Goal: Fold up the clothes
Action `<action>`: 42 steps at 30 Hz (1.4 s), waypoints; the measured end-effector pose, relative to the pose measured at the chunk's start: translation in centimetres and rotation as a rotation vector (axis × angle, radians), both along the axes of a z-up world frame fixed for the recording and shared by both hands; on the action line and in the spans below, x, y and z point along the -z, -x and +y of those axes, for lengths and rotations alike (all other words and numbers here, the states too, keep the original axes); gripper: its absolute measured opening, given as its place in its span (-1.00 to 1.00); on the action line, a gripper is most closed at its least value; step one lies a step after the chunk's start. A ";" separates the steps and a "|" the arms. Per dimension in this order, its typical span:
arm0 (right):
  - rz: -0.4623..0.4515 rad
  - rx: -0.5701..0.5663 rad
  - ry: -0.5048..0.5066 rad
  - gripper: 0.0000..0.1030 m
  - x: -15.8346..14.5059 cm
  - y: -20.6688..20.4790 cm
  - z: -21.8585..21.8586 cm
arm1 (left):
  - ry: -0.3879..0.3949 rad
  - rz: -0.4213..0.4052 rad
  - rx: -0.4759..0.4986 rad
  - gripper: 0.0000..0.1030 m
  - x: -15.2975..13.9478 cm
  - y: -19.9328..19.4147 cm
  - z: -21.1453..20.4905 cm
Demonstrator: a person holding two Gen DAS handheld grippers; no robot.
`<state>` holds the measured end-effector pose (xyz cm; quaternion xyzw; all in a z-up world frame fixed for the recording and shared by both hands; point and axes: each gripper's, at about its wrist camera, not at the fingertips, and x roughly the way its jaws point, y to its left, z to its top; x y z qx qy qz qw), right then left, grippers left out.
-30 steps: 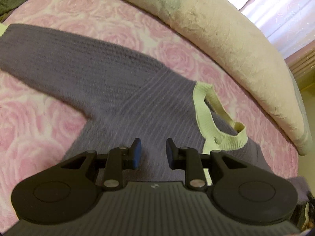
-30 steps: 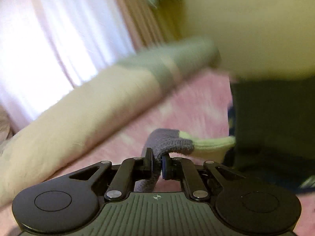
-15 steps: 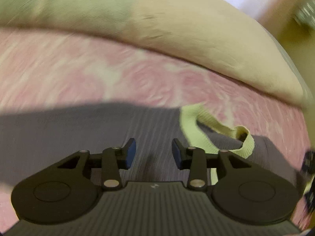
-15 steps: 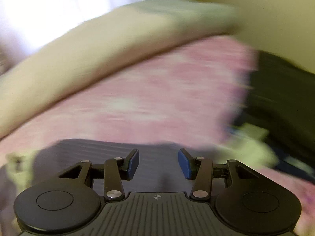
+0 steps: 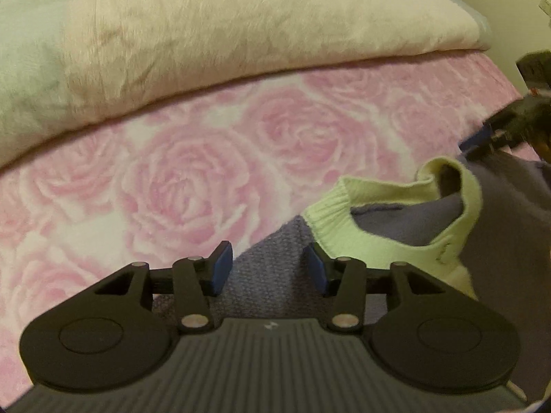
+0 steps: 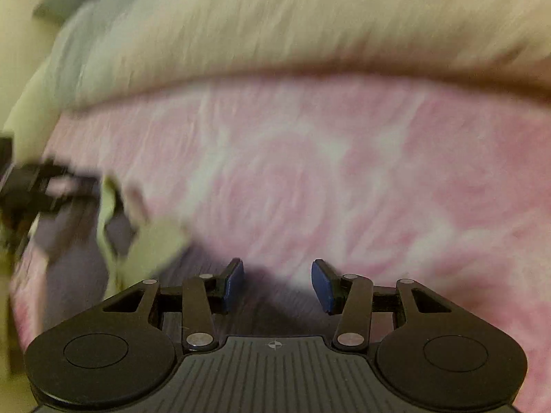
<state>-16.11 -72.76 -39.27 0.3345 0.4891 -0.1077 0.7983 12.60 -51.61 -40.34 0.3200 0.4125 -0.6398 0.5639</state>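
A purple knit sweater (image 5: pixel 509 227) with a pale yellow-green collar (image 5: pixel 378 244) lies on the bed. In the left wrist view my left gripper (image 5: pixel 268 261) hangs open over the sweater's shoulder edge, just left of the collar, its blue pads apart from the knit. At that view's right edge my right gripper (image 5: pixel 489 134) shows above the other shoulder. The right wrist view is blurred: my right gripper (image 6: pixel 277 275) stands open over purple sweater (image 6: pixel 75 268) fabric, with nothing pinched. There the collar (image 6: pixel 155 247) lies at the left, and the left gripper (image 6: pixel 44 189) is beyond it.
A pink rose-patterned bedspread (image 5: pixel 179 179) lies under the sweater and fills the middle of the right wrist view as well (image 6: pixel 344 172). A thick cream blanket roll (image 5: pixel 206 34) runs along the far side of the bed (image 6: pixel 310 27).
My right gripper let go of the sleeve cuff, opened and swung down to the sweater's shoulder. My left gripper widened and moved from the sweater's body to the shoulder edge by the collar.
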 end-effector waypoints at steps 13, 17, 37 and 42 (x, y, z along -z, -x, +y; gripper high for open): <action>-0.189 0.091 0.554 -0.69 -4.6 4.1 7.5 | 0.215 -0.002 -0.259 -0.81 -1.5 0.7 2.4; 0.001 0.187 0.499 0.00 0.3 0.7 6.7 | 0.195 -0.062 -0.324 -0.52 -0.9 2.2 0.4; -0.106 0.308 0.507 0.05 -0.9 0.3 9.3 | 0.195 0.041 -0.452 -0.85 -0.2 7.4 0.3; -0.096 0.559 0.463 0.05 -5.3 10.5 12.4 | 0.179 0.173 -0.517 -0.85 -2.5 8.2 3.0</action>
